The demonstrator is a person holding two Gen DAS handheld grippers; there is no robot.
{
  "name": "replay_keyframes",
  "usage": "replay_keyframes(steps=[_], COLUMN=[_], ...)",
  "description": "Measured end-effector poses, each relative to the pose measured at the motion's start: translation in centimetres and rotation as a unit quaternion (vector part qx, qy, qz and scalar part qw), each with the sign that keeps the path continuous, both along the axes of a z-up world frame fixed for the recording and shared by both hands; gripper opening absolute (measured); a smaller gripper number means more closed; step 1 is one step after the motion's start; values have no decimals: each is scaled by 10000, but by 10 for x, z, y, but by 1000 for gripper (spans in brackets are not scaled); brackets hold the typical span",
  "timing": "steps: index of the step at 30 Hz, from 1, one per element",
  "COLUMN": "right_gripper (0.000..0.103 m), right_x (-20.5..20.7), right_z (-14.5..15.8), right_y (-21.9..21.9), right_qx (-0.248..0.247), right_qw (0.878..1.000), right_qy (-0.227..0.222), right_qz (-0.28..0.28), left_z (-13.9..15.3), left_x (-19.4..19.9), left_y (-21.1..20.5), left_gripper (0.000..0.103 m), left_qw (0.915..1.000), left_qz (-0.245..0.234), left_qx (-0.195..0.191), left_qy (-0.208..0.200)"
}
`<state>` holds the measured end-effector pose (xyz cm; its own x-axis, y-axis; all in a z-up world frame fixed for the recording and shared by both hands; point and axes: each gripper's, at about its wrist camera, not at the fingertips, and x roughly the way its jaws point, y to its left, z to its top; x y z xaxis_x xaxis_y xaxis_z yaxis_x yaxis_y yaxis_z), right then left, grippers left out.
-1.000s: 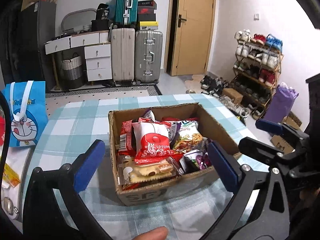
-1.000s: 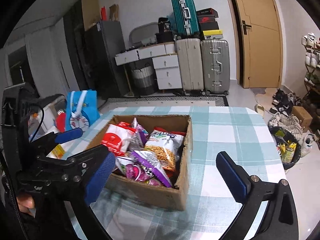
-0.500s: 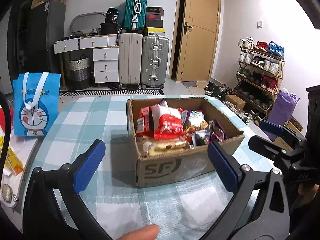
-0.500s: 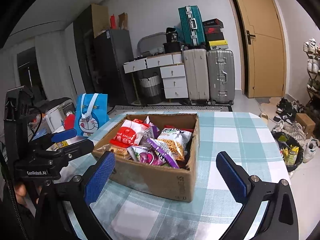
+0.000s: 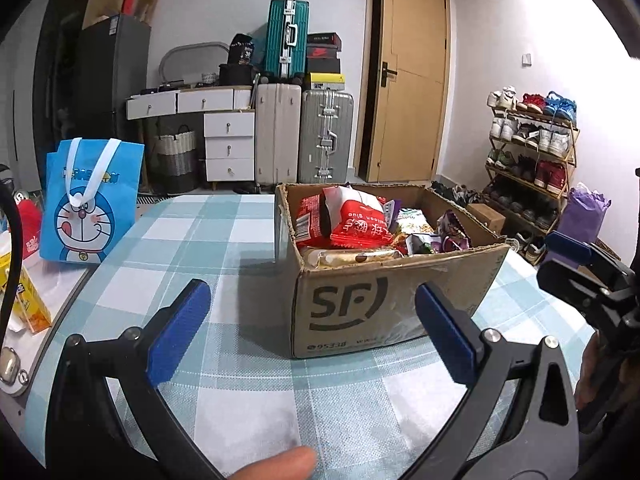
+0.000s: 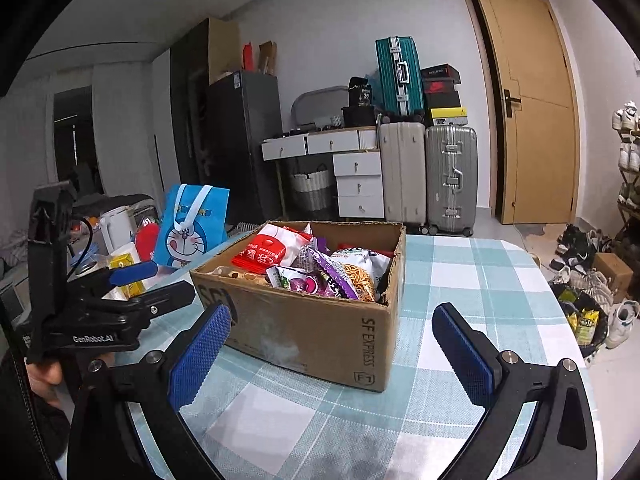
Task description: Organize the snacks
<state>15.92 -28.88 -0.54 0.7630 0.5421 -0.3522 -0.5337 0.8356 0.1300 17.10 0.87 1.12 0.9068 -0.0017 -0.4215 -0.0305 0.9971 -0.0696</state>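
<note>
Now, line by line:
Box: the open cardboard box (image 5: 384, 304) sits mid-frame in the left wrist view, on a checked tablecloth (image 5: 248, 400); in the right wrist view it sits centre too (image 6: 320, 332).
Snacks: packets fill the box to its rim; a red bag (image 5: 358, 222) lies on top at the left side, purple packets (image 6: 320, 276) and a noodle-print bag (image 6: 362, 268) toward the right.
Left gripper: (image 5: 308, 340) at the bottom of its own frame, blue pads wide apart, nothing between them; the box front stands beyond the fingertips, not touched, lying toward the right pad (image 5: 444, 340).
Right gripper: (image 6: 332, 356) at the bottom of its frame, jaws spread wide and empty; the near corner of the box sits between and just past the pads, apart from both.
Other views of the tools: the left gripper's body shows at the left edge of the right wrist view, held by a hand (image 6: 42, 376); the right gripper shows at the right edge of the left wrist view.
Fingertip: a finger (image 5: 276, 464) shows at the bottom edge of the left wrist view.
Tote: a blue cartoon bag (image 5: 90, 200) stands at the left of the frame, well apart from the box.
Background: suitcases (image 5: 304, 136) and a door (image 5: 416, 80) in the upper centre; a shoe rack (image 5: 532, 148) at the right.
</note>
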Motion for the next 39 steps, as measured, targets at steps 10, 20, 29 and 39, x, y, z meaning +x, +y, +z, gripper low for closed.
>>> replay_keyframes(steps=[10, 20, 29, 39], right_gripper=[103, 103, 103, 103], right_x=[-15, -21, -26, -28], right_z=[-3, -12, -13, -13], right_y=[-6, 1, 1, 2], right_qx=[120, -84, -129, -167], right_qw=[9996, 9995, 9989, 9987], right_qy=[-238, -297, -424, -450], right_qz=[13, -50, -176, -146], left_z=[-9, -18, -19, -18], left_x=[-7, -11, -12, -10], left_y=[3, 11, 11, 9], left_gripper=[102, 102, 102, 102], left_qw=[10000, 10000, 10000, 10000], left_qz=[21, -14, -2, -6], left_qx=[34, -32, -29, -20], left_qy=[-34, -65, -18, -20])
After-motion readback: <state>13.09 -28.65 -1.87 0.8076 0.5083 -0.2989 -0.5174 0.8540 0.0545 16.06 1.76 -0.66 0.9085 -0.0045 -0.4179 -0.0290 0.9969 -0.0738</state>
